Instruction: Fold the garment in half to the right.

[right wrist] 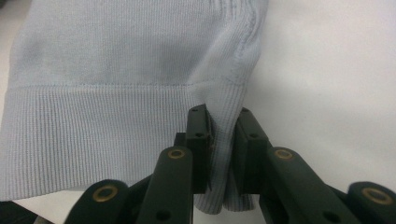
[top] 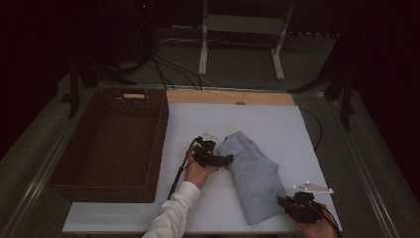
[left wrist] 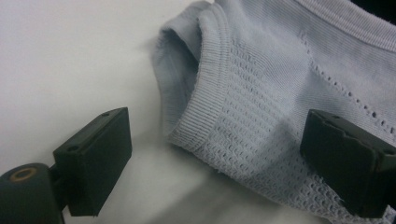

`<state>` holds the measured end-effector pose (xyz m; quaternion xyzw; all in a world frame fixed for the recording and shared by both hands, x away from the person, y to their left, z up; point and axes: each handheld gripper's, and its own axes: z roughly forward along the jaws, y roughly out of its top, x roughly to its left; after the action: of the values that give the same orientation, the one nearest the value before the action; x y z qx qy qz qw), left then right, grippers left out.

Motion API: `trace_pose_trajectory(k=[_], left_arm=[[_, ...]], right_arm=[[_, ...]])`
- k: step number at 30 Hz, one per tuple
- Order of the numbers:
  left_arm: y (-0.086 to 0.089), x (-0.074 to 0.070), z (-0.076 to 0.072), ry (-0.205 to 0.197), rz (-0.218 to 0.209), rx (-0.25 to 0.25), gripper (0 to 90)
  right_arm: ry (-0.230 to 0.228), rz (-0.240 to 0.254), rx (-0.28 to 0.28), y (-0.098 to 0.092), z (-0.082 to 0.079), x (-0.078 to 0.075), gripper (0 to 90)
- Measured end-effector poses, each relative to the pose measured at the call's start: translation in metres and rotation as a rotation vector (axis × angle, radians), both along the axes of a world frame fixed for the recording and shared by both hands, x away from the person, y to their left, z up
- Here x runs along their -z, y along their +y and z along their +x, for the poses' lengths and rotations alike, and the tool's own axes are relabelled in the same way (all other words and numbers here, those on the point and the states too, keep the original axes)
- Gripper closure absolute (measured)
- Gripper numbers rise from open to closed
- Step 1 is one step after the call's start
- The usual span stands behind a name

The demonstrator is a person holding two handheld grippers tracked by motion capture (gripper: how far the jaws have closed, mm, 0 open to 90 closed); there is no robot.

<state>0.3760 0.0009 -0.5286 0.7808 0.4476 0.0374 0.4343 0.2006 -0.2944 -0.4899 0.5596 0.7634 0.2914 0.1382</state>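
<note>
- High view: a folded pale-blue sweater point(top: 250, 173) lies on the white board point(top: 277, 124), running from the middle toward the near right edge. A dark wicker basket point(top: 111, 144) stands just left of the board, nothing visible inside it. The left gripper point(top: 214, 157) sits at the sweater's far left end, touching or just beside the cloth. The right gripper point(top: 297, 208) is at the sweater's near right corner, at the board's near edge.
- Left gripper view: the jaws stand wide apart, one over bare board on the left, the other over the open-knit cloth on the right. The ribbed edge of the sweater point(left wrist: 261, 93) lies between them, but neither pad presses on it, so this claw holds nothing.
- Right gripper view: the jaws are nearly shut and pinch a fold of the ribbed hem of the sweater point(right wrist: 116, 70); the cloth is squeezed between the pads and pokes out below them.
- Step in hand, as I judge it: folding or gathering the sweater, with the near corner secured and the far end not yet gripped.
- Next move, as I judge it: the left claw must settle lower so both pads straddle the ribbed edge, then close on all layers, not just the top one. Then both hands can lift or fold together, perhaps toward the basket.
</note>
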Motion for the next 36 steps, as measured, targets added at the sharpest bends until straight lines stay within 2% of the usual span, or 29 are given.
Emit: trace_pose_trajectory(k=[5, 8, 12, 13, 14, 15, 16, 17, 20, 26, 29, 36], left_arm=[[-0.006, 0.002, -0.003, -0.014, 0.03, 0.018, 9.0], [-0.01, 0.002, -0.005, -0.015, 0.022, 0.047, 18.8], [-0.017, 0.001, -0.008, -0.023, 0.046, 0.058, 33.9], [-0.018, 0.0, -0.008, -0.015, 0.042, 0.069, 39.5], [-0.018, 0.0, -0.008, -0.015, 0.042, 0.069, 48.8], [-0.018, 0.0, -0.008, -0.015, 0.042, 0.069, 48.8], [-0.022, 0.0, -0.009, -0.012, 0.053, 0.084, 62.2], [-0.022, 0.0, -0.009, -0.008, 0.058, 0.082, 68.4], [-0.019, -0.002, -0.007, -0.006, 0.052, 0.068, 78.4], [0.002, -0.016, 0.003, 0.004, 0.013, 0.005, 81.4], [0.005, -0.02, 0.004, -0.004, 0.011, 0.001, 81.8], [0.008, -0.028, 0.003, -0.013, -0.006, 0.001, 81.7]], right_arm=[[0.0, 0.0, -0.002, 0.0, 0.0, 0.0, 79.3], [0.001, 0.001, -0.003, 0.0, 0.0, 0.0, 79.3], [0.003, -0.001, -0.005, 0.001, 0.0, 0.0, 79.3], [0.003, -0.001, -0.006, 0.001, 0.0, 0.0, 79.2], [0.003, -0.001, -0.006, 0.001, 0.0, 0.0, 79.2], [0.003, -0.001, -0.006, 0.001, 0.0, 0.0, 79.2], [0.003, 0.0, -0.008, 0.001, 0.0, -0.001, 79.3], [0.003, 0.001, -0.009, 0.001, -0.001, -0.001, 79.3], [0.004, 0.007, -0.01, 0.001, -0.001, -0.001, 79.3], [0.006, 0.005, -0.014, 0.001, -0.001, -0.002, 80.0], [0.007, 0.002, -0.023, 0.003, -0.001, -0.003, 80.4], [0.011, 0.045, -0.031, 0.003, -0.001, -0.005, 80.4]])
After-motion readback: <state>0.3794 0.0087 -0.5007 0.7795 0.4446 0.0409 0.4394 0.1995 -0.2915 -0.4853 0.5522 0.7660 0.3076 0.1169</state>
